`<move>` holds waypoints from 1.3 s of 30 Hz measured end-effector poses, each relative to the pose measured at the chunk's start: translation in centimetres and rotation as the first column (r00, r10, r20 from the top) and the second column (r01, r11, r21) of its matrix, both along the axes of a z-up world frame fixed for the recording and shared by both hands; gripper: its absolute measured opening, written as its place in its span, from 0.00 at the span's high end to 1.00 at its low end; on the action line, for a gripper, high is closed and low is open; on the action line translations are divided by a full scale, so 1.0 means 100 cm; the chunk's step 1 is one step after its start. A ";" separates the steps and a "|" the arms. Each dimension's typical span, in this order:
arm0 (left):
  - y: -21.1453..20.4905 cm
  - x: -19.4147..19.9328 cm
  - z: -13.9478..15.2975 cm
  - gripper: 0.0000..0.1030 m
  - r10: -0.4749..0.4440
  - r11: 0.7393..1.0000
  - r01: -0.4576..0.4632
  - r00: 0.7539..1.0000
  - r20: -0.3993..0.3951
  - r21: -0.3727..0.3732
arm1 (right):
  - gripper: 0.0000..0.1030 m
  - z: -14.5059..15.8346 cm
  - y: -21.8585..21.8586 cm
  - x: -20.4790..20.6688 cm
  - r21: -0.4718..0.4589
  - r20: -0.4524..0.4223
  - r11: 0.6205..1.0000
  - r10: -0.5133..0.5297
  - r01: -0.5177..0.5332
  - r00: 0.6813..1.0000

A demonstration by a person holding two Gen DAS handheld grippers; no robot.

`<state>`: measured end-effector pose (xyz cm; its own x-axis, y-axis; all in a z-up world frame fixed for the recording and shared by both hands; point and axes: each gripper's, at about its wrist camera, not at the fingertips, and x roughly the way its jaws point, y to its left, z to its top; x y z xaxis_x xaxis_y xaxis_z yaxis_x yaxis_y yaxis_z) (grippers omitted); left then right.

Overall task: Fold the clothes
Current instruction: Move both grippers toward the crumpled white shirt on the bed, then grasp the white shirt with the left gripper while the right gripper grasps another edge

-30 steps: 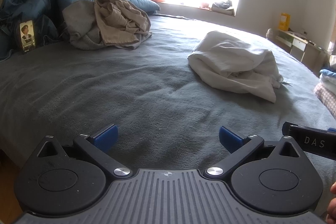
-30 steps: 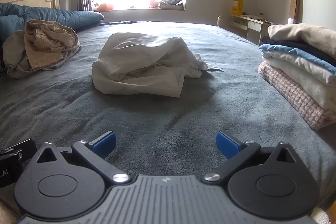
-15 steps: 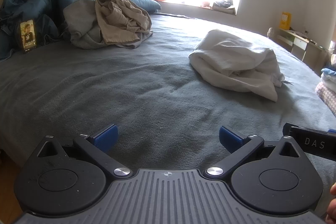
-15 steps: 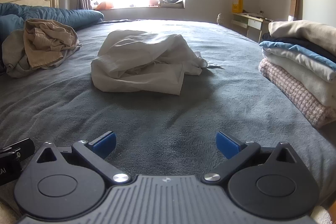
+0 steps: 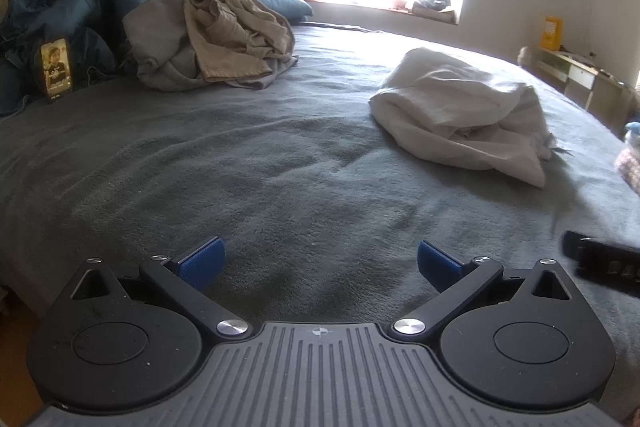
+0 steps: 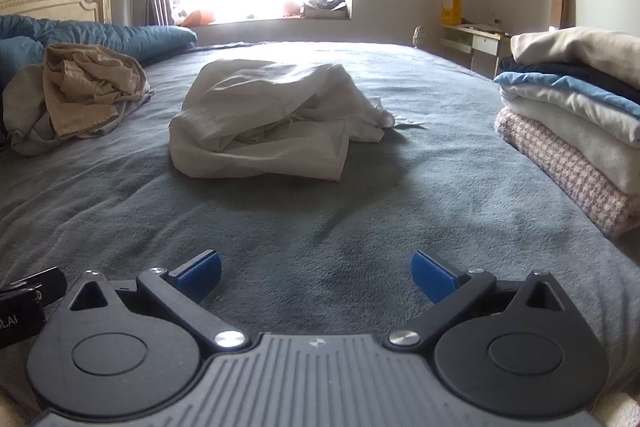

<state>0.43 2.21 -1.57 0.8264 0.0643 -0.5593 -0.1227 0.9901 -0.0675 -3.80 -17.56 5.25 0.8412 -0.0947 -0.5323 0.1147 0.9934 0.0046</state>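
Observation:
A crumpled white garment (image 5: pixel 464 115) (image 6: pixel 272 119) lies on the grey bed cover (image 5: pixel 248 167) (image 6: pixel 360 211), ahead of both grippers. A heap of tan and grey clothes (image 5: pixel 212 39) (image 6: pixel 76 91) sits farther back on the left. My left gripper (image 5: pixel 318 263) hovers open over the near edge of the bed, holding nothing. My right gripper (image 6: pixel 316 273) is open too, with only bare cover between its blue pads (image 6: pixel 434 277). Its body shows blurred at the right edge of the left wrist view.
A stack of folded clothes (image 6: pixel 576 123) stands on the bed at the right. A blue duvet (image 5: pixel 80 11) and a propped phone (image 5: pixel 56 69) lie by the headboard. A window, a low shelf (image 6: pixel 476 43) and a yellow box (image 6: pixel 451 7) are beyond the bed.
Both grippers have crept forward over the bed, so the white garment looks a little nearer. Their jaws stay open and the clothes have not moved.

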 end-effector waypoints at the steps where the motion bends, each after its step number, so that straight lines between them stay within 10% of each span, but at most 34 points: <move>1: 0.000 0.003 -0.001 0.00 0.000 1.000 0.000 1.000 -0.003 0.001 | 0.00 0.000 -0.004 0.001 -0.001 0.015 1.000 0.004 -0.004 1.000; 14: -0.053 0.083 0.011 0.00 -0.213 0.977 0.215 0.974 0.082 -0.013 | 0.00 -0.008 -0.065 0.042 -0.093 0.194 0.990 0.119 -0.103 0.974; 19: -0.113 0.143 0.021 0.00 -0.351 0.930 0.323 0.921 0.170 0.175 | 0.00 -0.016 -0.095 0.072 -0.142 0.191 0.988 0.084 -0.057 0.978; 27: -0.190 0.239 -0.001 0.09 -0.427 0.816 0.349 0.901 0.074 0.460 | 0.00 -0.016 -0.131 0.118 -0.168 0.196 0.984 0.092 -0.059 0.976; 30: -0.183 0.249 -0.003 0.39 -0.392 0.838 0.315 0.916 0.088 0.445 | 0.00 -0.014 -0.137 0.136 -0.198 0.195 0.977 0.115 -0.075 0.974; 39: -0.130 0.263 0.004 0.41 -0.260 0.914 0.191 0.953 0.158 0.357 | 0.27 -0.027 -0.123 0.221 -0.417 0.149 0.891 0.263 -0.180 0.953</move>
